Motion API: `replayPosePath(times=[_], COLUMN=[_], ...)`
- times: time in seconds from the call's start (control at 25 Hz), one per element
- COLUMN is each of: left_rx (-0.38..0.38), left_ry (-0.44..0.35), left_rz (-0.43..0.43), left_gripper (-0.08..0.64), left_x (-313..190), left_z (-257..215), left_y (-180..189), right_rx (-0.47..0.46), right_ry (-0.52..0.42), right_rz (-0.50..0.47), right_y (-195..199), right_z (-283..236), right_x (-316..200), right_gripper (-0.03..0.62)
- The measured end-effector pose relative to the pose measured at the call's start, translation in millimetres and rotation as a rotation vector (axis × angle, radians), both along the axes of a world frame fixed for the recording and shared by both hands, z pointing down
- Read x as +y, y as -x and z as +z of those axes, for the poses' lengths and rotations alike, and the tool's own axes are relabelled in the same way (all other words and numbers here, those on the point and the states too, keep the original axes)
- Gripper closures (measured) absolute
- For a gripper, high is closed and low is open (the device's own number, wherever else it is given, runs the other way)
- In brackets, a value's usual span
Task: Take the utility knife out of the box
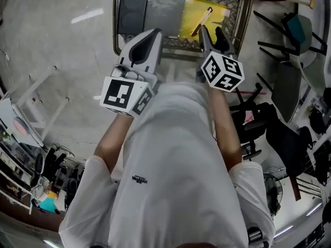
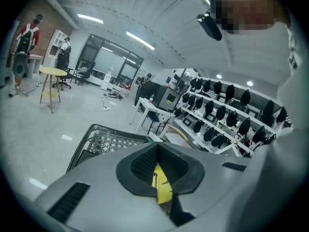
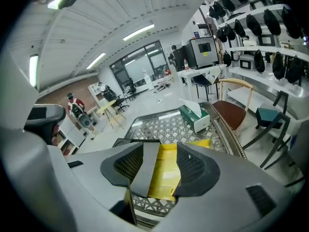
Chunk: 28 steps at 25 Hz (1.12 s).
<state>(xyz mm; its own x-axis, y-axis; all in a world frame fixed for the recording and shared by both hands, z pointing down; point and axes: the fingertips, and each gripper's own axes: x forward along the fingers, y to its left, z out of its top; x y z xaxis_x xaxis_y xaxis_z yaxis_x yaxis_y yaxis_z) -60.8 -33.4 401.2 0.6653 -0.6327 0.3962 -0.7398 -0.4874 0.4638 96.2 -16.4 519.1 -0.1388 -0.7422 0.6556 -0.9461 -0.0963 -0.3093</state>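
Grippers are hovering at the near side of the yellow box (image 1: 190,13), which is lying open on the lattice table (image 1: 245,14). The utility knife (image 1: 202,20) is lying slantwise inside that box. The right gripper (image 1: 212,35) is standing wide open and gripping nothing, close to the box's near edge and roughly in line with the knife. The left gripper (image 1: 150,37), off the box's near left corner, is showing only a slim gap and carrying nothing. By my judgement, the right jaws should be coming down astride the knife's handle, across its width, before closing, with the left steadying the box wall.
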Motion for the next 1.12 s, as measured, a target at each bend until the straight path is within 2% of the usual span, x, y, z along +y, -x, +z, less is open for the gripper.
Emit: replayPosePath(times=[0.4,0.6,1.12], left_rx=[-0.028,-0.038,-0.065], left_ry=[0.021,0.039,0.112], left_rz=[0.021,0.03,0.027], left_gripper=[0.557,0.557,0.557], left_x=[-11,-11,-2], left_z=[32,44,87], left_y=[-13,-18,-16], right_rx=[-0.015,-0.036,0.03], right_ry=[0.156,0.267,0.479], right_rz=[0.066,0.069,0.103], right_y=[-18,-17,-34], right_z=[78,115,185], right_x=[-17,-18,-19], right_gripper=[0.403,0.403,0.404])
